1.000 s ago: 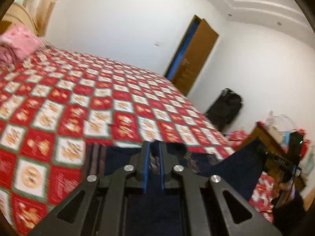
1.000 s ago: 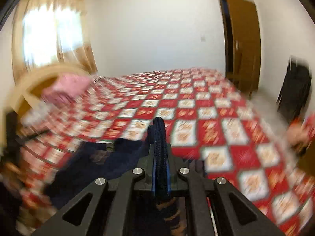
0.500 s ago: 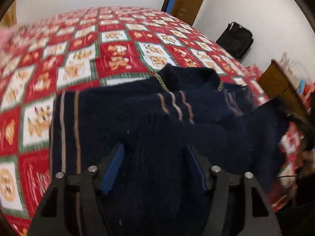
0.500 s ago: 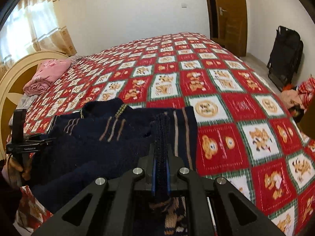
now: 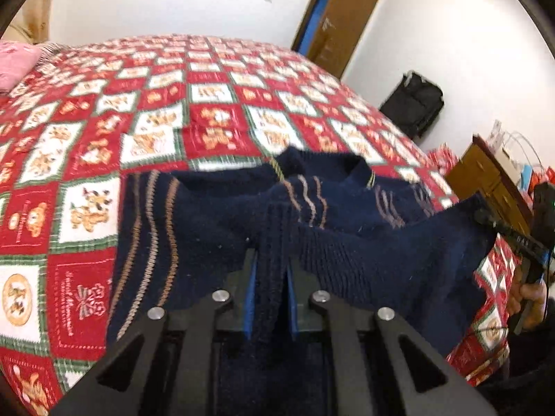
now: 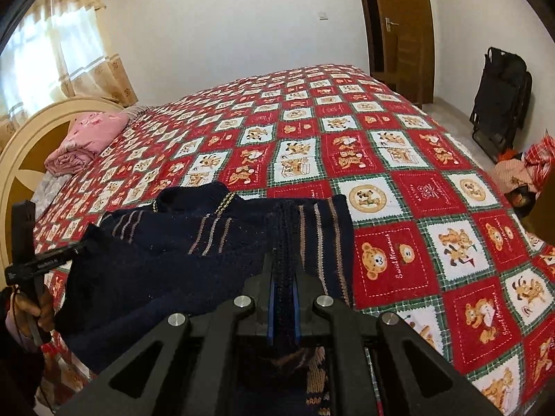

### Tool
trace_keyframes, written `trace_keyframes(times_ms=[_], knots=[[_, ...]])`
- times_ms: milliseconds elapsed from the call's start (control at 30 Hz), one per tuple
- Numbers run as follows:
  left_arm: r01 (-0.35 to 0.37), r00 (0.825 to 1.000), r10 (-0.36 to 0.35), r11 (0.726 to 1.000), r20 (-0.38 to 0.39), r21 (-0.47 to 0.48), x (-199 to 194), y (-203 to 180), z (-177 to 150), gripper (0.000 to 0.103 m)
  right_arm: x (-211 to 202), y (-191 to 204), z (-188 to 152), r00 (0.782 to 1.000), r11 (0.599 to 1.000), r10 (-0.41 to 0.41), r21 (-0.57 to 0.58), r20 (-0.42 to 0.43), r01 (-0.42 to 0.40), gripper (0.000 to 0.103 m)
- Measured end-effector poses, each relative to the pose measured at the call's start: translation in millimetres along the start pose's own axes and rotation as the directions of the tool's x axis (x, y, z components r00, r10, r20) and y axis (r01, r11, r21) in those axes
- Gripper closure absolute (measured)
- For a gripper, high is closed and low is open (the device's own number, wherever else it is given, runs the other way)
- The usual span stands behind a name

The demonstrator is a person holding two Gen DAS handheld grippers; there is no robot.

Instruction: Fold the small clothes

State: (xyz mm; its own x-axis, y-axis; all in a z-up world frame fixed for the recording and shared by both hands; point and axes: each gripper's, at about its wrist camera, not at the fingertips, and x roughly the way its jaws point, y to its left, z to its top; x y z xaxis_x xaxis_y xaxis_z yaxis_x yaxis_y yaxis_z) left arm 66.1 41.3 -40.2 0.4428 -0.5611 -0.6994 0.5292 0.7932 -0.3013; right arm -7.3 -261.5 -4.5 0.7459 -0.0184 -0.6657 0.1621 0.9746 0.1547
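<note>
Two grippers: both pinching one garment.
Left gripper [image 5: 270,274]: fingers narrowed onto a ribbed fold of the navy sweater [image 5: 208,222].
Right gripper [image 6: 283,279]: clamped tight on the sweater's ribbed hem.
Sweater: spread ahead of both grippers, collar farthest, on the red checked quilt [image 6: 399,159].
Pink pillow [image 6: 93,131]: far left, by the headboard.

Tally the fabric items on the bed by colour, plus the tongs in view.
Navy sweater: 1, gripped at its hem by both tongs
Pink folded bedding by the headboard: 1
Red checked bedspread: 1
Tongs: 2, left tongs and right tongs
Total: 5
</note>
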Motion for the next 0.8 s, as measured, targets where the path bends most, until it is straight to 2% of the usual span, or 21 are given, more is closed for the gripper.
trace_keyframes(times_ms=[100, 167, 267, 367, 500, 633, 700, 733, 767, 800], knots=[[-0.077, 0.996, 0.076, 0.997, 0.042, 0.027, -4, -4, 1, 0.088, 4, -2, -3, 1.000, 1.000, -0.005, 0.007, -0.010, 0.005, 0.096], [-0.095, 0.995, 0.093, 0.995, 0.044, 0.044, -4, -5, 3, 0.088, 7, -4, -5, 1.000, 1.000, -0.007, 0.025, -0.017, 0.007, 0.096], [-0.060, 0.998, 0.059, 0.997, 0.035, 0.037, -2, -2, 7, 0.088, 7, -6, -6, 1.000, 0.999, 0.000, 0.035, -0.017, 0.001, 0.096], [0.012, 0.999, -0.010, 0.999, -0.040, 0.048, 14, -3, 7, 0.088, 8, -7, -8, 1.000, 0.999, 0.004, 0.039, -0.029, -0.003, 0.096], [-0.010, 0.996, 0.015, 0.998, -0.093, 0.060, 34, -5, 7, 0.087, 7, -7, -12, 0.999, 0.999, 0.006, 0.033, -0.035, -0.004, 0.096], [-0.032, 0.993, 0.046, 0.992, -0.112, 0.118, 42, -16, 8, 0.074, 10, -10, -15, 0.999, 0.999, 0.011, 0.045, -0.051, -0.009, 0.096], [-0.100, 0.990, 0.114, 0.982, -0.080, 0.163, 34, -25, 8, 0.074, 10, -12, -16, 0.999, 0.999, 0.015, 0.052, -0.052, -0.012, 0.096], [-0.124, 0.990, 0.133, 0.976, -0.040, 0.180, 26, -30, 8, 0.069, 11, -12, -16, 0.998, 0.998, 0.015, 0.055, -0.055, -0.012, 0.096], [-0.155, 0.987, 0.158, 0.968, -0.002, 0.200, 19, -33, 8, 0.051, 12, -13, -17, 0.998, 0.998, 0.016, 0.059, -0.058, -0.013, 0.096], [-0.183, 0.983, 0.183, 0.959, 0.020, 0.215, 16, -36, 8, 0.039, 13, -14, -17, 0.998, 0.998, 0.018, 0.064, -0.061, -0.014, 0.096]])
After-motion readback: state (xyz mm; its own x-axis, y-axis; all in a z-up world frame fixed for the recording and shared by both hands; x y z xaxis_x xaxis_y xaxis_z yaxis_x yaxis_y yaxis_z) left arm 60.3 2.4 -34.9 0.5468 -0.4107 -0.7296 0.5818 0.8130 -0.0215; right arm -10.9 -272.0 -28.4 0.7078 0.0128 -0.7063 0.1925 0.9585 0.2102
